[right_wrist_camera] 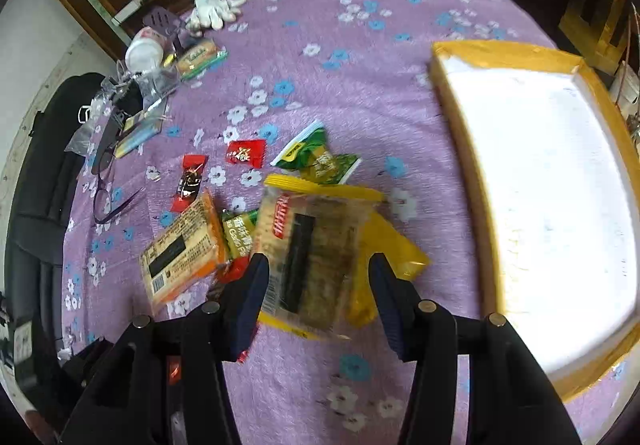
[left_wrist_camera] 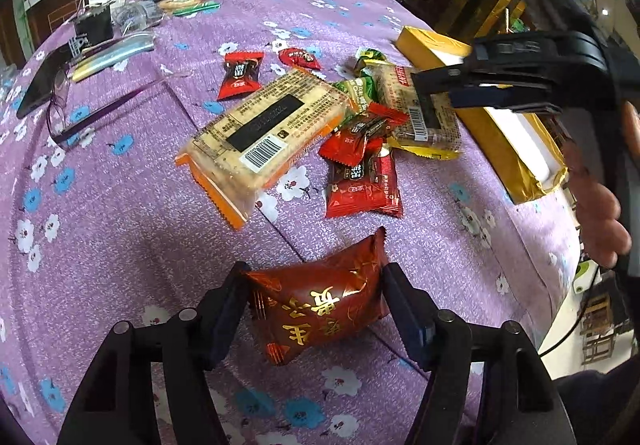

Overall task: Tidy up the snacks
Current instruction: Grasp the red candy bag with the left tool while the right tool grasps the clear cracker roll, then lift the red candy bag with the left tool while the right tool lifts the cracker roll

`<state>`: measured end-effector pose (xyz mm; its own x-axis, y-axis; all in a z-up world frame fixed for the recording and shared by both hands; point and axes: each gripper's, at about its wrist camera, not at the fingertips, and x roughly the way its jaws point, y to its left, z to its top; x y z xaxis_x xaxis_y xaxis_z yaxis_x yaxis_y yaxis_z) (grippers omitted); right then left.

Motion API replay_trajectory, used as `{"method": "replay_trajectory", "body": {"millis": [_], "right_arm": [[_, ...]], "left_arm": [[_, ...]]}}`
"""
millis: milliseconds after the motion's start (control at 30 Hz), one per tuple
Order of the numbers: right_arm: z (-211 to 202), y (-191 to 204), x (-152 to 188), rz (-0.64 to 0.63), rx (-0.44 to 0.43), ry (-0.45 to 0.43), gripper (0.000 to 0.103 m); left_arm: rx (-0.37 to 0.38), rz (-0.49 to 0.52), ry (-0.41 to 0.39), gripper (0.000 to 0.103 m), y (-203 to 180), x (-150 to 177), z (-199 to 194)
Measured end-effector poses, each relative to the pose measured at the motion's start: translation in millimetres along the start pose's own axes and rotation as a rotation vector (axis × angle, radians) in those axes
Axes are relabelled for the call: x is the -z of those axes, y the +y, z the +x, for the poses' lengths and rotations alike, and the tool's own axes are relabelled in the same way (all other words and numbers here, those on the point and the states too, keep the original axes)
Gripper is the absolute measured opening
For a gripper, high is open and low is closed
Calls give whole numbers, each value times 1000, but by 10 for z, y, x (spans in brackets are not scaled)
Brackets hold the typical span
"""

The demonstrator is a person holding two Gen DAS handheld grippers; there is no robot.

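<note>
The left gripper [left_wrist_camera: 316, 305] jaws clamp the red packet [left_wrist_camera: 320, 305]; the right gripper [right_wrist_camera: 316, 281] jaws straddle the yellow cracker pack [right_wrist_camera: 316, 253], probably for the gold box [right_wrist_camera: 448, 57]; contact is unclear.

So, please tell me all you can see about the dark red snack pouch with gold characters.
The dark red snack pouch is a puffy, pillow-shaped packet of shiny foil, with gold characters and gold line patterns and crimped, zigzag ends. It sits tilted between the two fingers of the left hand-held gripper, whose pads press on its two sides. Under it is the purple flowered tablecloth. It lies apart from the other snacks; whether it is lifted I cannot tell.
</note>
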<state>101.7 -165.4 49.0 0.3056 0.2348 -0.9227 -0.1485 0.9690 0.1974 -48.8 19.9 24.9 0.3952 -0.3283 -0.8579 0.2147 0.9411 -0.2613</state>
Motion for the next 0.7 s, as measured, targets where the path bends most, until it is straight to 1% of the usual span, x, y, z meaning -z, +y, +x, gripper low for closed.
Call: {"method": "replay_trajectory", "body": {"millis": [33,67,100,167,200,233,267,300,333,367,400,433,500,567,600,667,700], "right_arm": [[26,26,-12,-6,19,0,52],[63,74,-25,-22,36,-4,54],[95,103,-31,-35,47,-5,59],[199,163,-26,-57,81,11,64],[236,187,-21,-69,85,12,71],[250,220,-8,-85,105,2,73],[257,245,6,-104,125,-8,73],[255,253,21,-115,131,-18,73],[235,245,41,-111,124,-27,72],[210,224,57,-105,109,-33,70],[178,211,71,-103,105,-44,58],[118,186,80,-101,101,-64,53],[34,134,90,-83,74,-72,40],[-37,45,113,-47,33,-74,34],[-70,-11,134,-27,-2,-79,30],[-119,-54,160,-10,-50,-86,27],[-132,-83,177,-2,-78,-78,27]], "left_arm": [[-10,3,5,76,5,-1,13],[-20,0,13,81,10,6,30],[-24,-2,20,86,22,7,48],[-30,-2,20,88,23,11,76],[-37,4,17,88,9,8,85],[-38,12,7,88,-3,6,90],[-34,17,-3,87,-4,6,91],[-36,19,-11,79,-5,7,90],[-46,26,-17,79,-10,2,93],[-46,32,-20,76,-16,2,96],[-47,33,-24,69,-15,-6,99],[-47,31,-27,63,-16,-8,96],[-38,14,-31,59,2,-35,92],[-28,2,-40,56,15,-61,90],[-17,-7,-44,54,25,-68,75],[22,-23,-45,52,26,-83,62],[30,-25,-44,51,14,-81,64]]}}
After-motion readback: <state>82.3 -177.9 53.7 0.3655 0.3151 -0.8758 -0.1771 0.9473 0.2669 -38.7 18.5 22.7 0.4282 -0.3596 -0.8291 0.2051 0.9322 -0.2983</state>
